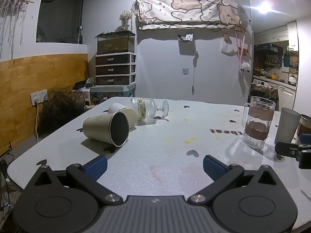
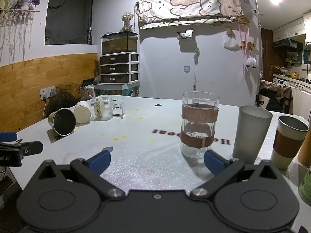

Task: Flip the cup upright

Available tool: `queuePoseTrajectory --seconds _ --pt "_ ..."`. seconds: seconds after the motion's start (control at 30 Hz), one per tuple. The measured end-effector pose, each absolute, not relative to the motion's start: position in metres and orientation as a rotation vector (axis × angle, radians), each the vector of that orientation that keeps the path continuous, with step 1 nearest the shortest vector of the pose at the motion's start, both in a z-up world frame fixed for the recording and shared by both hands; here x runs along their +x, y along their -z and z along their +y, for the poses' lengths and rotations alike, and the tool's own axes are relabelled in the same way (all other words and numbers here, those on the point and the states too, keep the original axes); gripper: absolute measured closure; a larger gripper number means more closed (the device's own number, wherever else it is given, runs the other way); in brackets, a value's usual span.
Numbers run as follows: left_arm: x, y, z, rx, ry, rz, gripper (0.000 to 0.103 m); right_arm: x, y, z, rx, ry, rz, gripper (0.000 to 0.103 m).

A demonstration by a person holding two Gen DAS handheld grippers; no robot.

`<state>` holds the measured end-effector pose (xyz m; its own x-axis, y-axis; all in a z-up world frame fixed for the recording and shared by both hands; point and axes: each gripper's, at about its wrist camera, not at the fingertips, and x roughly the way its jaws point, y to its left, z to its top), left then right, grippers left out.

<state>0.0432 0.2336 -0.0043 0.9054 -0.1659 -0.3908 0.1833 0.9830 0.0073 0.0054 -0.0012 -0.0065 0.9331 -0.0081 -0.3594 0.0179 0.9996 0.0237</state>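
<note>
Three cups lie on their sides at the table's left: a beige metal cup point(image 1: 106, 129) with its dark mouth toward me, a white paper cup point(image 1: 124, 113) behind it, and a clear stemmed glass point(image 1: 148, 108). They also show in the right wrist view as the metal cup point(image 2: 62, 122), the paper cup point(image 2: 83, 112) and the stemmed glass point(image 2: 107, 106). My left gripper point(image 1: 155, 165) is open and empty, low over the table, right of and nearer than the metal cup. My right gripper point(image 2: 157, 162) is open and empty, just in front of an upright glass mug point(image 2: 199, 125).
Upright at the right stand the glass mug point(image 1: 257, 121) with brown bands, a grey tumbler point(image 2: 250, 133) and a metal cup with a brown sleeve point(image 2: 289, 141). The white table point(image 1: 175, 136) has its left edge near a wood-panelled wall. The other gripper shows at each view's side.
</note>
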Motion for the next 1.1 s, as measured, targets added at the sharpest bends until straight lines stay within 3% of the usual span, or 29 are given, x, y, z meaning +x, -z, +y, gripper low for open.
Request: queuePoseTrajectory --seconds 0.73,1.1 --pt "0.047 0.000 0.238 0.015 0.171 0.399 0.000 0.010 0.012 -0.005 0.034 0.014 0.365 0.000" --pt "0.115 -0.029 0.268 -0.175 -0.025 0.373 0.001 -0.011 -0.002 0.003 0.042 0.007 0.336 0.000"
